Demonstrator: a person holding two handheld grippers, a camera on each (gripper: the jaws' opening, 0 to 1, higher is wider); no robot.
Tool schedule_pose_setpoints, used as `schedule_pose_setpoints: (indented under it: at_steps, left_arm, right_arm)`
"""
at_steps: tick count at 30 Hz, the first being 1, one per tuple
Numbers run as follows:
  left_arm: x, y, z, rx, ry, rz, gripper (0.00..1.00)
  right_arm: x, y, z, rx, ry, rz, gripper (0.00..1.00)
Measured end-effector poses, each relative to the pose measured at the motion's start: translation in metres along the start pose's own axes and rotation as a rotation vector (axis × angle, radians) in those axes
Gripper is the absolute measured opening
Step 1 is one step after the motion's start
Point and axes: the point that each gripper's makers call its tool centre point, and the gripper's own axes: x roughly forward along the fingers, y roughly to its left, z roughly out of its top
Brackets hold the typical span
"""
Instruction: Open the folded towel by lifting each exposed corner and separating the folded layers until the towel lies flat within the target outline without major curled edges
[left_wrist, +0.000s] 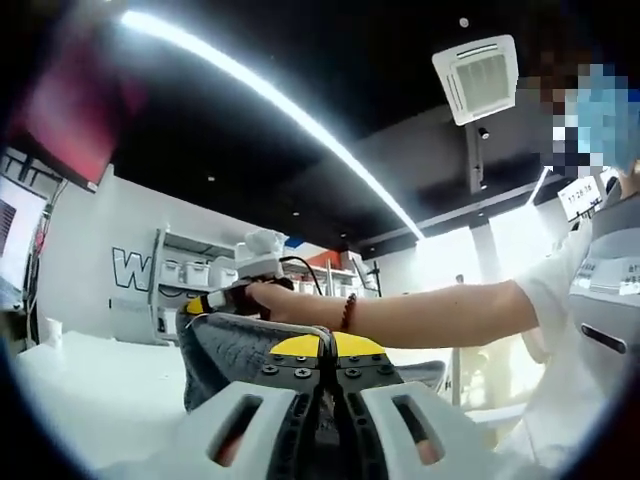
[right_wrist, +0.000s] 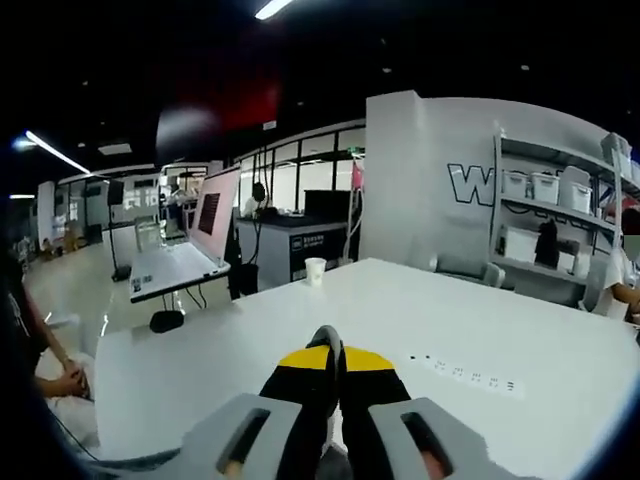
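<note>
The left tool (left_wrist: 322, 345) is clamped shut on the grey towel (left_wrist: 225, 355), lifted above the white counter (left_wrist: 90, 390). The right tool (right_wrist: 336, 350) is closed, apparently pinching towel edge. Uneven pulling could slip the cloth free.

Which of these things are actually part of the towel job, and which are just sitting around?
Part of the job:
- grey towel, held up off the white table
- left tool, shut on the towel
- right tool, jaws together

Just sitting around:
- paper cup
- shelves with bins
- laptop
</note>
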Motion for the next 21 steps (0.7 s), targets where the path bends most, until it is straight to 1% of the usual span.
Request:
schedule_pose_setpoints:
  at_steps: [1, 9, 21]
  left_arm:
    - [-0.002, 0.002, 0.001, 0.008, 0.002, 0.006, 0.01]
    - [-0.009, 0.010, 0.007, 0.017, -0.004, 0.022, 0.01]
    - [-0.019, 0.019, 0.016, 0.057, 0.011, 0.043, 0.01]
  right_arm:
    - [0.000, 0.002, 0.001, -0.010, 0.001, -0.002, 0.00]
    - [0.006, 0.011, 0.003, -0.002, -0.005, 0.014, 0.00]
    - [0.013, 0.026, 0.008, 0.010, -0.016, 0.036, 0.00]
